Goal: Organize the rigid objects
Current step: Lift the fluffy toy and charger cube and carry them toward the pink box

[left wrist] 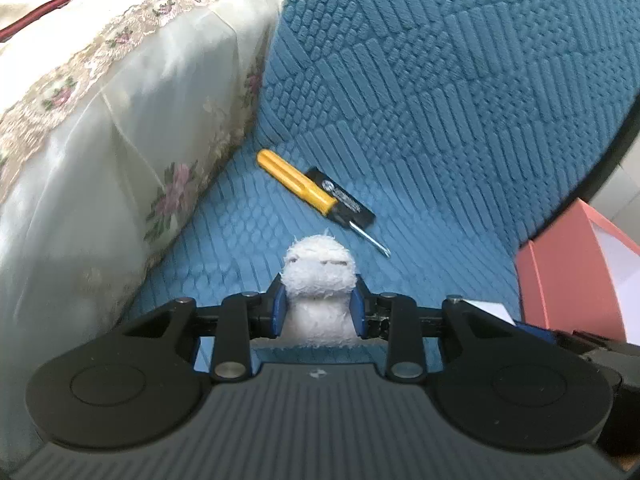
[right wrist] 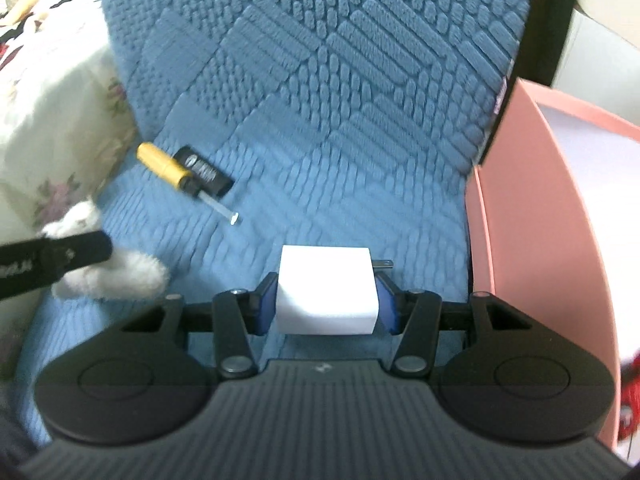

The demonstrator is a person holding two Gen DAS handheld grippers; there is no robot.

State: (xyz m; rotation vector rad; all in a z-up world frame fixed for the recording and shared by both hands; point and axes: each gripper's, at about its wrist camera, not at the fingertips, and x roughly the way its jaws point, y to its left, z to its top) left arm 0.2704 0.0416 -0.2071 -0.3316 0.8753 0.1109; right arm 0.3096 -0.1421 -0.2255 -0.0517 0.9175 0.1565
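Note:
My left gripper is shut on a white fluffy plush toy over the blue quilted seat. Beyond it lie a yellow-handled screwdriver and a black flat item under its shaft. My right gripper is shut on a white plug adapter whose metal prongs stick out to the right. In the right wrist view the screwdriver and black item lie at far left, and the plush toy held by the left gripper shows at left.
A pink open box with a white inside stands at the seat's right edge; it also shows in the left wrist view. A cream floral cushion fills the left. The blue backrest rises behind.

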